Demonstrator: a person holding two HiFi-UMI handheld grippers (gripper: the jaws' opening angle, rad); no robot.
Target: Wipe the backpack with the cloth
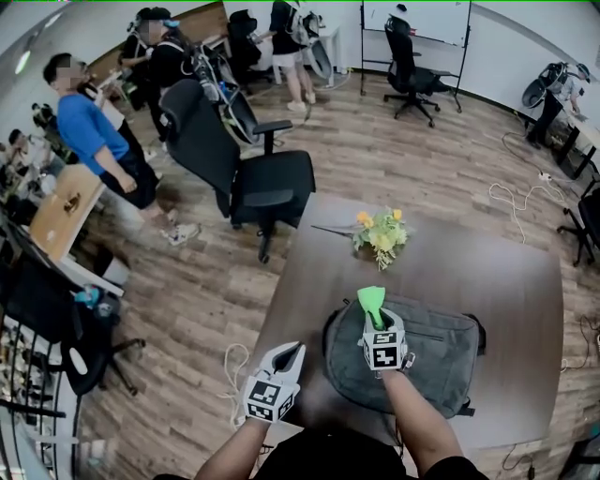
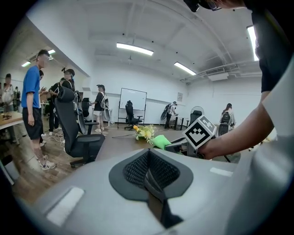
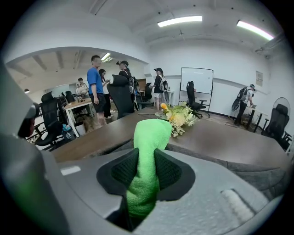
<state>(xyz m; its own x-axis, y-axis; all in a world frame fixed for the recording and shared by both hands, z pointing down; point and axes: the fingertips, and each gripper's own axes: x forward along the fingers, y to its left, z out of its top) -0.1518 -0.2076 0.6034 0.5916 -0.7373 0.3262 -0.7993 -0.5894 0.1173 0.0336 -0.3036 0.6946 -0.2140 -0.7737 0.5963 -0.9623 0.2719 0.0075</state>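
Nearest the camera, two bare forearms reach forward, each hand holding a gripper with a square-marker cube. The left gripper [image 1: 292, 350] hangs over the left edge of the worktop [image 1: 469, 272]. Its fingers [image 2: 138, 167] are pressed together with nothing between them. The right gripper [image 1: 377, 319] sits over the upper part of the backpack [image 1: 427, 361], and its fingers [image 3: 123, 170] are clenched on a bright green cloth [image 1: 371, 302] that sticks out past the tips. No view settles whether the cloth touches the backpack.

The backpack is grey and lies flat on the dark brown worktop, near the person's edge and right of centre. A bunch of yellow flowers [image 1: 381, 234] lies well beyond it, toward the far edge.

The room is a large office with a wooden plank floor [image 1: 375, 141], white walls and strip lights on the ceiling. A black office chair [image 1: 244, 169] stands just off the worktop's far left corner. A person in a blue shirt [image 1: 89, 131] stands at the left, beside cluttered desks. Others stand further back near a whiteboard [image 1: 417, 19]. A white cable [image 1: 232, 370] lies on the floor by the worktop's left side.

The right forearm covers part of the backpack's near side. The lower frame edge cuts off the worktop's near edge. The things on the desks at the left are too small to make out.
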